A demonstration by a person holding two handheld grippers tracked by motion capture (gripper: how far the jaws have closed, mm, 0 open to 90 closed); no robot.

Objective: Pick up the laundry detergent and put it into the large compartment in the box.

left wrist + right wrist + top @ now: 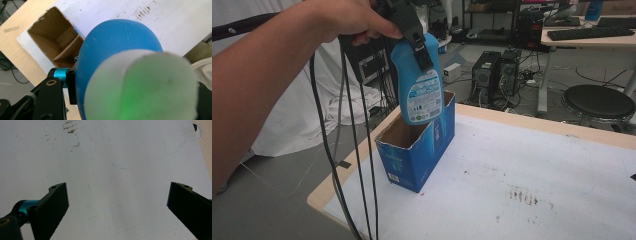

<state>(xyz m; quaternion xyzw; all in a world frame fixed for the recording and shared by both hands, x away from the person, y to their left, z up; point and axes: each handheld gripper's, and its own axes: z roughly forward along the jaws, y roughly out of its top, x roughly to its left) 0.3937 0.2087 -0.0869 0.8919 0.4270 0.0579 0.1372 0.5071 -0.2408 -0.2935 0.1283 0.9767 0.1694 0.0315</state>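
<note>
One gripper [422,47] clamps bottle [419,85] over box [412,155]; other gripper [117,200] gapes.

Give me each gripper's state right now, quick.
Left gripper: shut on the blue plastic spray bottle, above the open blue cardboard box.
Right gripper: open, holding nothing.

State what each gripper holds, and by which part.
The left gripper holds the blue spray bottle by its upper body, just below the neck, above the open blue box. The right gripper is open over the white sheet, holding nothing.
</note>
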